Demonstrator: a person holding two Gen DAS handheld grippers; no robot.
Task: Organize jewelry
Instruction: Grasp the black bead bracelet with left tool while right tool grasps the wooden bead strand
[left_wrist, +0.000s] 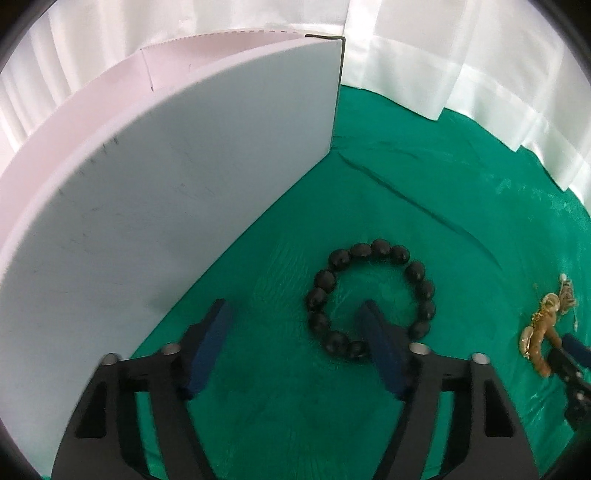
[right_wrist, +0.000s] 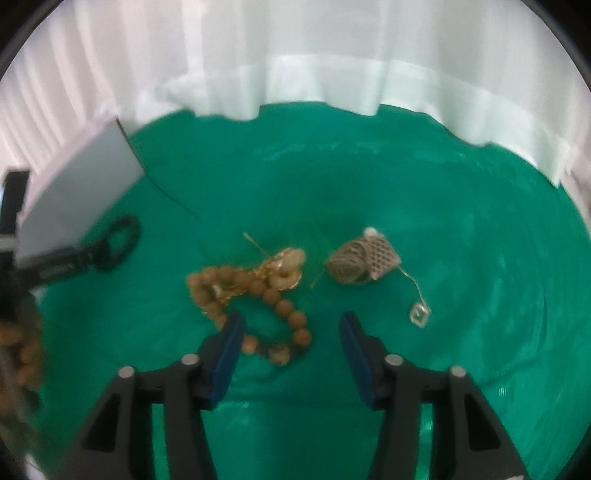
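Jewelry is all lying loose on the green-covered counter (left_wrist: 424, 177), so I am judging the sorting as barely begun. I am hovering the left hand-held gripper (left_wrist: 295, 314) spread wide, one finger inside the black bead bracelet (left_wrist: 373, 299) ring, gripping nothing, just beside the white box (left_wrist: 177, 184). I am holding the right hand-held gripper (right_wrist: 291, 325) open too, over the tan bead bracelet (right_wrist: 255, 306), which is tangling with a gold piece (right_wrist: 280, 269). A mesh pendant on a thin chain (right_wrist: 364, 262) is sitting near them, untouched.
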